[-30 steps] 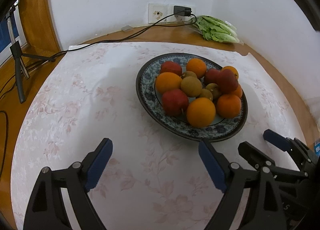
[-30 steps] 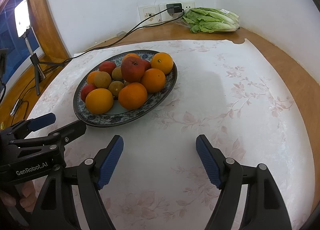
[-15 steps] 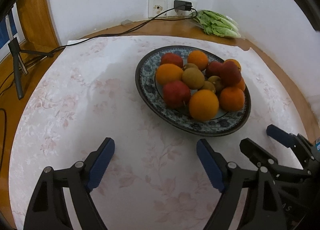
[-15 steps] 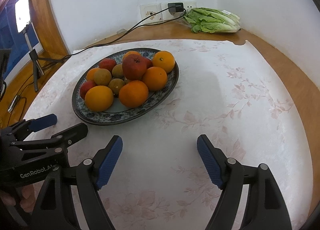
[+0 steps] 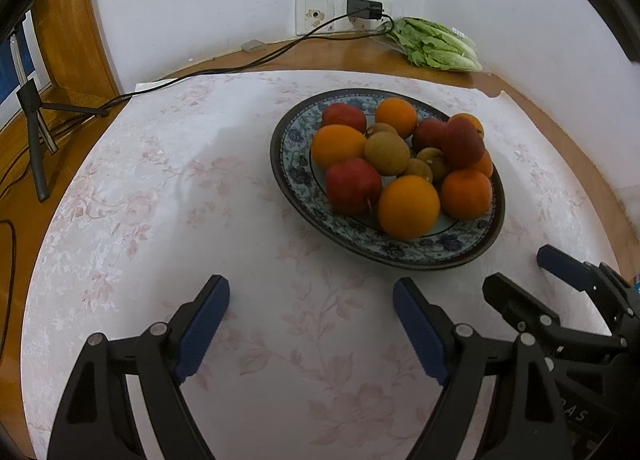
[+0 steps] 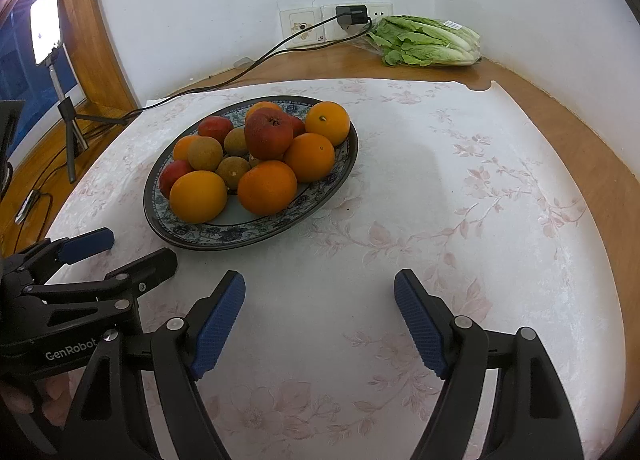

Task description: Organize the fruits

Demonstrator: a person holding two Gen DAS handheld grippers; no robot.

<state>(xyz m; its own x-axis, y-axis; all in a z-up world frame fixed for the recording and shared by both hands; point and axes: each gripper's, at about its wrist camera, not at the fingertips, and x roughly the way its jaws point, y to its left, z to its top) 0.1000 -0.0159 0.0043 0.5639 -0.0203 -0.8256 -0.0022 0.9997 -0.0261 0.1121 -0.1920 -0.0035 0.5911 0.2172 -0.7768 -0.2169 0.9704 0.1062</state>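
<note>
- Left hand-held gripper (image 5: 310, 306): jaws spread, nothing between; plate (image 5: 298, 175) of fruit lies ahead, slightly right, apart from it.
- Right hand-held gripper (image 6: 320, 304): jaws spread, empty; plate ahead-left.
- Counted on the plate: five oranges (image 6: 198, 195), four red apples (image 6: 268, 133), about five brown kiwis (image 5: 386, 151).
- Versus earlier: left jaws narrowed slightly, plate sits nearer in view.

Each black gripper (image 6: 319, 320) has blue ribbed pads (image 6: 218, 326), silver screws, white "GenRobot" lettering.
</note>
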